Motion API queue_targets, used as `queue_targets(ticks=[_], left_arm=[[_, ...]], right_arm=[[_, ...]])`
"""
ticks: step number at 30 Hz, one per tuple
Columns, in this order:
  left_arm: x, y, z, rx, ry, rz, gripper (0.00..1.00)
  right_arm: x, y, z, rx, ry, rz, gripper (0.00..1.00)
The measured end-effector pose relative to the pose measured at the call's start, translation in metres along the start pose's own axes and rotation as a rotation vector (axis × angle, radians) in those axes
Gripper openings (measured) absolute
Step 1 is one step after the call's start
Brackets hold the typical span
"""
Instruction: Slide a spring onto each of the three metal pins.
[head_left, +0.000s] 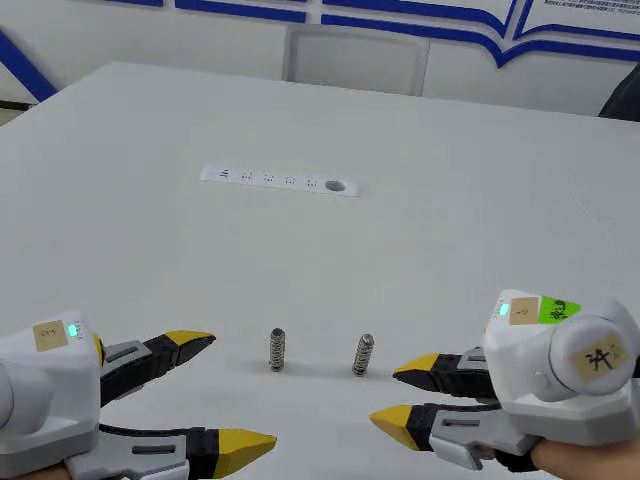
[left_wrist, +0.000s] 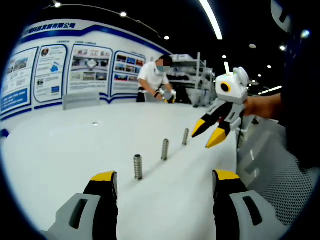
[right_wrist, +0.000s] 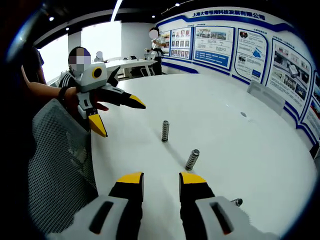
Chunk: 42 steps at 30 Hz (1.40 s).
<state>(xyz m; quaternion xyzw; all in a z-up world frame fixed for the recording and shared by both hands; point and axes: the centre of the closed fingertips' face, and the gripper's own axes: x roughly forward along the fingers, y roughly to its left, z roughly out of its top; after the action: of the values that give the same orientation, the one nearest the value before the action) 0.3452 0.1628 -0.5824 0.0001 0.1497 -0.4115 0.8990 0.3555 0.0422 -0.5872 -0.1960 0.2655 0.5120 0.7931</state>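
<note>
Two upright metal pins stand on the white table (head_left: 330, 260), a left pin (head_left: 277, 349) and a right pin (head_left: 363, 354), each with a coiled spring around it. The left gripper view shows three sprung pins in a row: near (left_wrist: 137, 166), middle (left_wrist: 164, 149), far (left_wrist: 185, 136). My left gripper (head_left: 235, 390) is open wide at the left of the pins, nothing between its jaws (left_wrist: 165, 180). My right gripper (head_left: 390, 395) is open and empty just right of the right pin, its tips near the far pin (left_wrist: 215, 132). From the right gripper (right_wrist: 161, 177), two pins (right_wrist: 165, 130) (right_wrist: 192, 159) stand ahead.
A white power strip (head_left: 280, 181) lies mid-table. A grey chair back (head_left: 355, 58) stands at the far edge. A mesh chair (right_wrist: 55, 150) sits beside the table. A person (left_wrist: 157, 80) works at another bench in the background.
</note>
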Motion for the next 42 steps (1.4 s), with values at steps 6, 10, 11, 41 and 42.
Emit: queue_targets(ticks=[6, 10, 11, 41, 42], left_arm=[[0.000, -0.001, 0.000, -0.001, 0.001, 0.000, 0.80], [0.001, -0.001, 0.000, 0.000, 0.004, -0.002, 0.80], [0.000, 0.000, 0.000, 0.000, 0.004, -0.002, 0.80], [0.002, -0.001, -0.002, -0.006, 0.016, -0.003, 0.81], [0.002, -0.001, -0.003, -0.006, 0.016, -0.003, 0.81]], right_arm=[[-0.013, -0.008, -0.010, 0.034, -0.004, -0.034, 0.30], [-0.022, -0.016, -0.015, 0.058, -0.012, -0.062, 0.30], [-0.025, -0.020, -0.016, 0.062, -0.013, -0.073, 0.30], [-0.059, -0.063, -0.064, 0.091, -0.091, -0.158, 0.55], [-0.059, -0.063, -0.065, 0.092, -0.092, -0.158, 0.57]])
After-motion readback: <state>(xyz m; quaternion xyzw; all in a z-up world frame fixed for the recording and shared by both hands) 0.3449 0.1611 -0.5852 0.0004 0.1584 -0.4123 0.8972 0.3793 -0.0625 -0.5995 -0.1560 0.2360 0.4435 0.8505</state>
